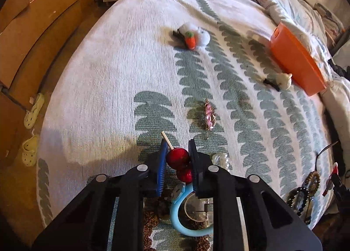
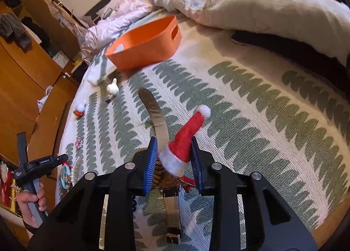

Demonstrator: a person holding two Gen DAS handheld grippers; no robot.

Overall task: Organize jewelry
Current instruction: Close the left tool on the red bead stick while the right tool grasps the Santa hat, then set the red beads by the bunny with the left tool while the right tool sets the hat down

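My left gripper [image 1: 177, 154] is shut on a red candied-fruit hair clip [image 1: 178, 156] with a wooden stick, held above a light blue bracelet [image 1: 183, 220] and pearls [image 1: 221, 160]. My right gripper [image 2: 174, 154] stands around a red Santa hat clip [image 2: 186, 141], with its jaws touching the clip's sides, over a metal watch [image 2: 157, 119]. The orange basket [image 1: 295, 60] sits at the far right of the bed; it also shows in the right wrist view [image 2: 144, 45]. A carrot plush clip [image 1: 192, 36], a white clip [image 1: 283, 80] and a pink jewel clip [image 1: 210, 117] lie on the bedspread.
The bed has a white spread [image 1: 122, 71] with green leaf print. A rumpled duvet [image 2: 262, 5] lies at the back. Beaded bracelets [image 1: 304, 191] lie at the right edge. Wooden wardrobe [image 1: 32, 32] and slippers [image 1: 34, 110] stand left of the bed.
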